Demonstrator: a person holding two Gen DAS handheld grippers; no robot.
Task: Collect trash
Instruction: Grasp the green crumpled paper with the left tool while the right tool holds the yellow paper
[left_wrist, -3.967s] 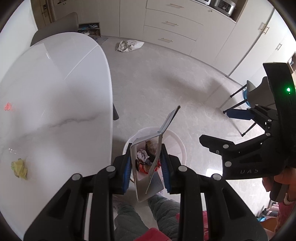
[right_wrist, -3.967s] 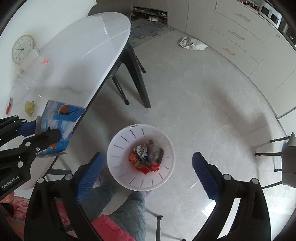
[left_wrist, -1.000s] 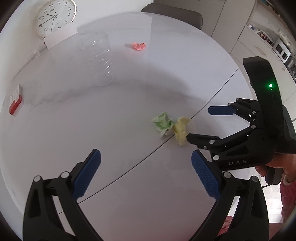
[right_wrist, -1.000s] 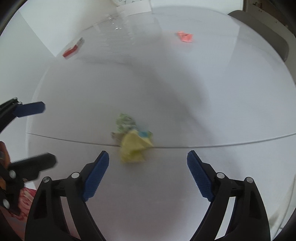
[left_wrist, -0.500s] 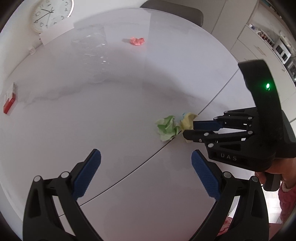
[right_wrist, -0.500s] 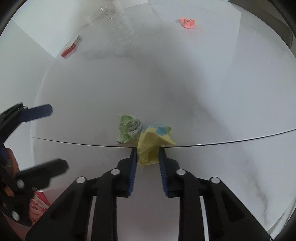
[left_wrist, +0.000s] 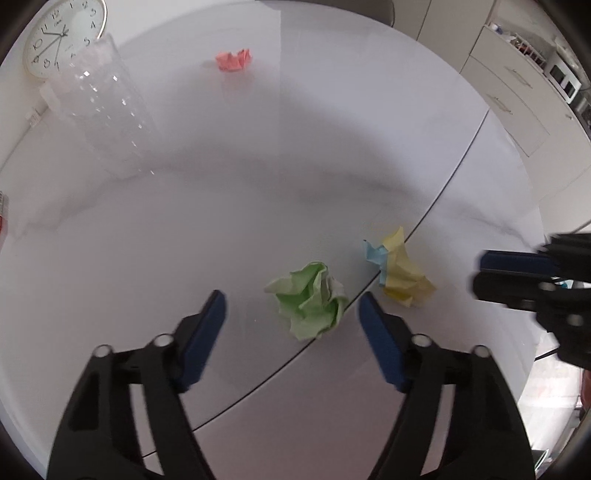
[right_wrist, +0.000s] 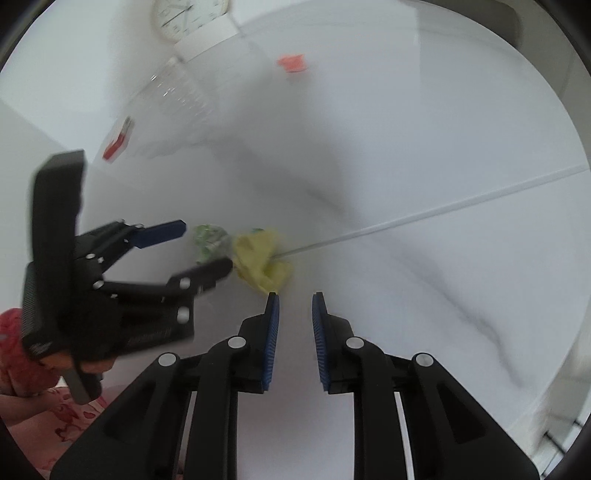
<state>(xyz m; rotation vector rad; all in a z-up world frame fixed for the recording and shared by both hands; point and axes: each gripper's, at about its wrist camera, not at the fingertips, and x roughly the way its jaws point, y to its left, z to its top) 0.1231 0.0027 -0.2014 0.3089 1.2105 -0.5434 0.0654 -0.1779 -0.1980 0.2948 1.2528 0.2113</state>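
Observation:
Two crumpled paper wads lie side by side on the white table (left_wrist: 258, 166): a green wad (left_wrist: 310, 299) and a yellow-and-blue wad (left_wrist: 402, 273). My left gripper (left_wrist: 291, 297) straddles the green wad (right_wrist: 208, 240); its jaws are closing and the pads stand clear of the paper on both sides. At the right edge of the left wrist view, my right gripper (left_wrist: 478, 271) sits just right of the yellow wad. In its own view the right gripper (right_wrist: 295, 295) has its jaws nearly together and still closing, with nothing between them. The yellow wad (right_wrist: 262, 262) lies just past the fingertips, to the left.
A pink paper wad (left_wrist: 233, 60) lies at the far side of the table. A clear plastic cup (left_wrist: 107, 110) stands far left, with a wall clock (left_wrist: 61, 37) behind it. A small red box (right_wrist: 118, 144) sits near the left edge. White cabinets (left_wrist: 517, 92) stand beyond the table.
The right gripper closed around the yellow wad, then drew back without it; the wad stays on the table. The left gripper came down over the green wad and its jaws narrowed.

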